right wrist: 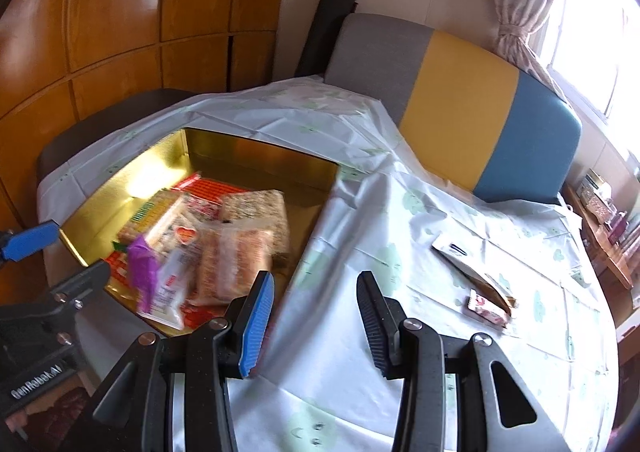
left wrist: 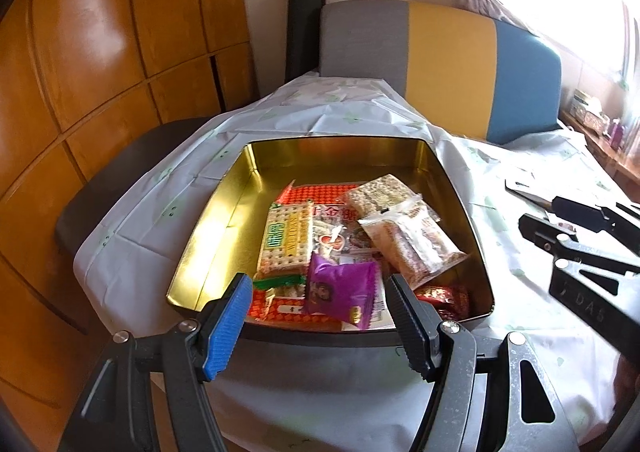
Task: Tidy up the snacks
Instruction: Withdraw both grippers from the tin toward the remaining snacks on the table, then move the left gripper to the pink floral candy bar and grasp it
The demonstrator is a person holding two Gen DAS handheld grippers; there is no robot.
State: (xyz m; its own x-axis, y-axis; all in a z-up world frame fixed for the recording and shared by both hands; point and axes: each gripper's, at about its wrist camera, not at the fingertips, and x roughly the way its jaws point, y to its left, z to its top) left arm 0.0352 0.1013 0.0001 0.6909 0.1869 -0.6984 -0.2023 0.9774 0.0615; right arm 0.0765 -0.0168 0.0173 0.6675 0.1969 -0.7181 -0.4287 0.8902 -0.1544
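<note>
On the cloth-covered table (right wrist: 360,252) the gold tin (left wrist: 216,232) holds most snacks, both the left gripper (left wrist: 316,316) and right gripper (right wrist: 316,324) spread and empty, so I would carry the right one toward the pink snack (right wrist: 486,308) well right of the tin, squarely over it.

Left wrist cam looks down-fwd, close over the tin (left wrist: 256,156). Right wrist cam sits further right, same tilt, over the tablecloth (right wrist: 360,220). Both share tin, snacks, chair (left wrist: 448,64).
</note>
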